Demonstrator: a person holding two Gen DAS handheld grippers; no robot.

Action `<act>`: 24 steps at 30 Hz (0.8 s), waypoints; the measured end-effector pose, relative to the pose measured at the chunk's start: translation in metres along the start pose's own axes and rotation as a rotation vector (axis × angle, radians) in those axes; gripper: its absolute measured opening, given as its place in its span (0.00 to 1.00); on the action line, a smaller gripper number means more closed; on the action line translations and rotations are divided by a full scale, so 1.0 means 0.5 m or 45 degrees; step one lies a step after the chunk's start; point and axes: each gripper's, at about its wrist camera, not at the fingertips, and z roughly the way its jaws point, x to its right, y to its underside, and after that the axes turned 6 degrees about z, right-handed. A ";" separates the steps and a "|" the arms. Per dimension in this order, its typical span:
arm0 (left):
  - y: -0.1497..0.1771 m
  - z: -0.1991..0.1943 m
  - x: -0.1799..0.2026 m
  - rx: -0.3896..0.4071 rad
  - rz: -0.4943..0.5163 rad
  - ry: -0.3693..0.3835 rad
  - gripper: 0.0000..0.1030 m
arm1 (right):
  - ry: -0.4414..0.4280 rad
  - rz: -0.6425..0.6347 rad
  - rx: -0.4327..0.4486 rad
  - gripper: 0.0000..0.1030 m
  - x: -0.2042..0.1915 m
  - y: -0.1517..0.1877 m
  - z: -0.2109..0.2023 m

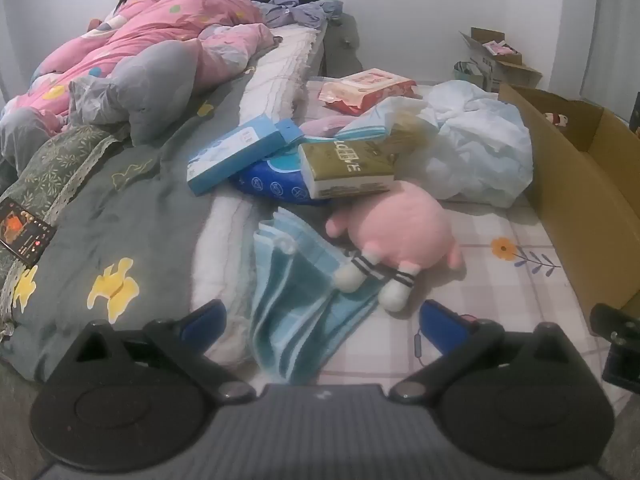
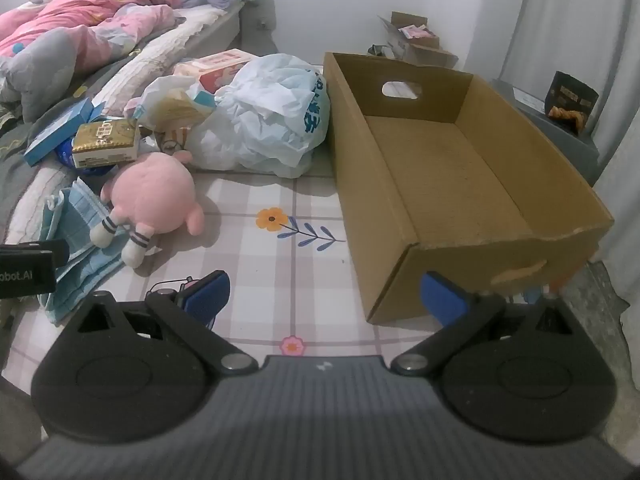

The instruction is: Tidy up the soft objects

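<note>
Nothing sorted yet: cardboard box [image 2: 460,160] at the bed's right edge is empty. Pink plush [image 1: 400,232], blue towel [image 1: 296,292], tissue pack [image 1: 344,168] lie mid-bed. Left gripper [image 1: 324,320] and right gripper [image 2: 324,296] jaws apart, holding nothing.

Pink plush toy [image 1: 400,228] (striped black-and-white legs), light blue striped towel [image 1: 296,304], brown cardboard box [image 2: 452,168].

Bed [image 2: 304,200] with toy [image 2: 154,196], box [image 2: 452,168]
</note>
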 end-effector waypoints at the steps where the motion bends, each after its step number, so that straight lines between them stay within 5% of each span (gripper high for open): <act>1: 0.000 0.000 0.000 0.001 -0.003 0.005 1.00 | 0.000 0.001 0.002 0.99 0.001 0.000 0.000; 24: -0.008 0.007 0.013 -0.009 0.027 0.009 1.00 | -0.010 0.026 0.004 0.99 0.020 -0.004 0.011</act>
